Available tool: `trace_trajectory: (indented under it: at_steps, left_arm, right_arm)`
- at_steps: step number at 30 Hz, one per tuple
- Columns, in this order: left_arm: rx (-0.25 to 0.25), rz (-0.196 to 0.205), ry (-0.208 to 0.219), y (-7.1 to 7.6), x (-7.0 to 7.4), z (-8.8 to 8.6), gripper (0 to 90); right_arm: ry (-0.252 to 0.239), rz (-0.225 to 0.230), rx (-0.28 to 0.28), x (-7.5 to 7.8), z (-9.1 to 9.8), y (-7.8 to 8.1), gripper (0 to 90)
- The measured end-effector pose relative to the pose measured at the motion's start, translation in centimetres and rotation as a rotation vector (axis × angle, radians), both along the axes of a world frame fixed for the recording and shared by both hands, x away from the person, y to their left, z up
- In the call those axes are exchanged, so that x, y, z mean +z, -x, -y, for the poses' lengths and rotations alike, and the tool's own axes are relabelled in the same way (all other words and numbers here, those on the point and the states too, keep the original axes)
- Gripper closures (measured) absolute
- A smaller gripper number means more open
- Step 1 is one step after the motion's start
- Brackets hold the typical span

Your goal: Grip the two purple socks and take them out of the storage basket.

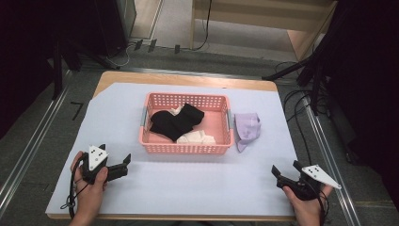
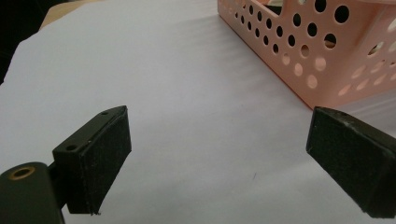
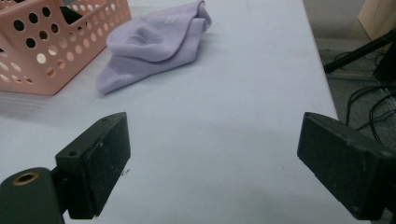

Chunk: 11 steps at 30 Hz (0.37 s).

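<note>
Both grippers' fingers apart, empty; soft lilac sock beside perforated pink basket.

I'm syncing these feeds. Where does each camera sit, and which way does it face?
High view: overhead, facing forward-down on the table; both hands, left gripper, right gripper.
Left gripper view: between open jaws, facing the pink basket.
Right gripper view: between open jaws, facing the lilac sock.
Shared: basket and white cover.

A lilac sock lies crumpled on the counter, just right of the pink basket. The basket holds black socks over white ones.
</note>
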<state>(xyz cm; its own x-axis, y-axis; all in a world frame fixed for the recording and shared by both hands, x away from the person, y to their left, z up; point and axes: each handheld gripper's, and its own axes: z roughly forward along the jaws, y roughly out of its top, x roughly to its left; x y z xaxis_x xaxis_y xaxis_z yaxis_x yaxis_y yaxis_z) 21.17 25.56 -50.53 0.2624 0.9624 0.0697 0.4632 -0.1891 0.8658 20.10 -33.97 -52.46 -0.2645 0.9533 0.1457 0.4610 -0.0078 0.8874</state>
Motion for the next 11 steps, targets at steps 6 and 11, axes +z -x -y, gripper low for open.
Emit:
trace_trajectory:
  at_steps: [6,11]
  left_arm:
    - [-0.003,-0.012,0.001,0.03,0.09,-0.09,5.8]
    - [-0.005,-0.014,-0.001,0.01,0.09,-0.08,4.9]
  right_arm:
    - [-0.024,-0.028,-0.031,-0.32,0.54,0.14,11.0]
    - [-0.002,-0.054,-0.033,-0.32,0.30,-0.20,13.5]
